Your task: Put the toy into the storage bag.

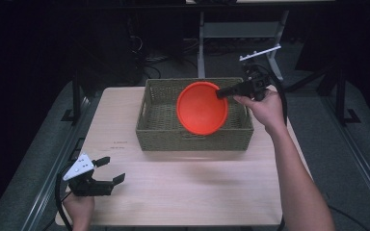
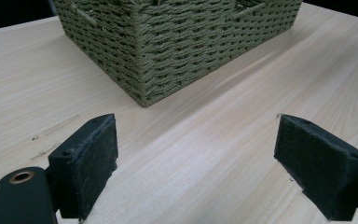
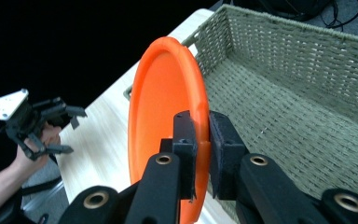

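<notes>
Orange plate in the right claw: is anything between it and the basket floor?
Nothing visible. The round orange plastic plate, clamped on edge by the right claw, hangs over the woven olive basket, whose visible floor is bare.

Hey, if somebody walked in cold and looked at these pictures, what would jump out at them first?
The bright orange plate, held tilted on edge above the woven basket at the table's far side, with the right gripper clamped on its rim. Next, the left gripper resting near the table's near left corner, its jaws wide apart and holding nothing.
</notes>
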Demonstrator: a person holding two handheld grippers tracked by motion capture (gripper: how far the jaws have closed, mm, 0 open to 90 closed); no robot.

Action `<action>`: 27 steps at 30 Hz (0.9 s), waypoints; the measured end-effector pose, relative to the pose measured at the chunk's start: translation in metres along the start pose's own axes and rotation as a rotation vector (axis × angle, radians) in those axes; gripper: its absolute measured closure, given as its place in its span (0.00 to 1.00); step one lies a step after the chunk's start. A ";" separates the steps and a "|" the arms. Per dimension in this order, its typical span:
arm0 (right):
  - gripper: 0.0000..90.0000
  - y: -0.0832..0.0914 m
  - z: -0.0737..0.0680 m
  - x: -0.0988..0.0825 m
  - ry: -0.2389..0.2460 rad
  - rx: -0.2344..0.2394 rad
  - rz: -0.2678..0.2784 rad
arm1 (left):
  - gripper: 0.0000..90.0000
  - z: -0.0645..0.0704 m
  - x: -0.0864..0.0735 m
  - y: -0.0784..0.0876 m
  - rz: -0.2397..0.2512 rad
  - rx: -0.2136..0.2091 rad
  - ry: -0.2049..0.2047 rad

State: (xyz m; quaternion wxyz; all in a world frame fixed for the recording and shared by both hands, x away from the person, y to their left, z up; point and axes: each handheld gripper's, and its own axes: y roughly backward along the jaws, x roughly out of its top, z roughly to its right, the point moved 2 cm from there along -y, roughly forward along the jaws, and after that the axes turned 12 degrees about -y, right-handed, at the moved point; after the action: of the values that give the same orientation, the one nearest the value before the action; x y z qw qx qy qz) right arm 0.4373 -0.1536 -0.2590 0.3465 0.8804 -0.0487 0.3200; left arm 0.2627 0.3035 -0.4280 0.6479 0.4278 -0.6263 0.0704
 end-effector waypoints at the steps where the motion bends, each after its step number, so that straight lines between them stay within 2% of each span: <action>1: 0.91 -0.001 0.001 0.001 -0.004 0.001 0.004 | 0.14 0.000 0.000 0.000 0.001 0.002 0.001; 16: 0.91 -0.016 0.012 0.020 -0.044 -0.034 0.018 | 0.14 0.000 0.000 -0.001 0.001 -0.007 -0.004; 27: 0.91 -0.026 0.031 0.027 -0.120 -0.071 0.041 | 0.14 0.000 0.001 -0.002 0.007 -0.011 -0.003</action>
State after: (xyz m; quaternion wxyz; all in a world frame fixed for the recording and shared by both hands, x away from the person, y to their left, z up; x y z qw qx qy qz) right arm 0.4826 -0.1498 -0.2754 0.3676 0.8839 -0.0986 0.2717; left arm 0.2636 0.3019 -0.4281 0.6490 0.4220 -0.6293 0.0685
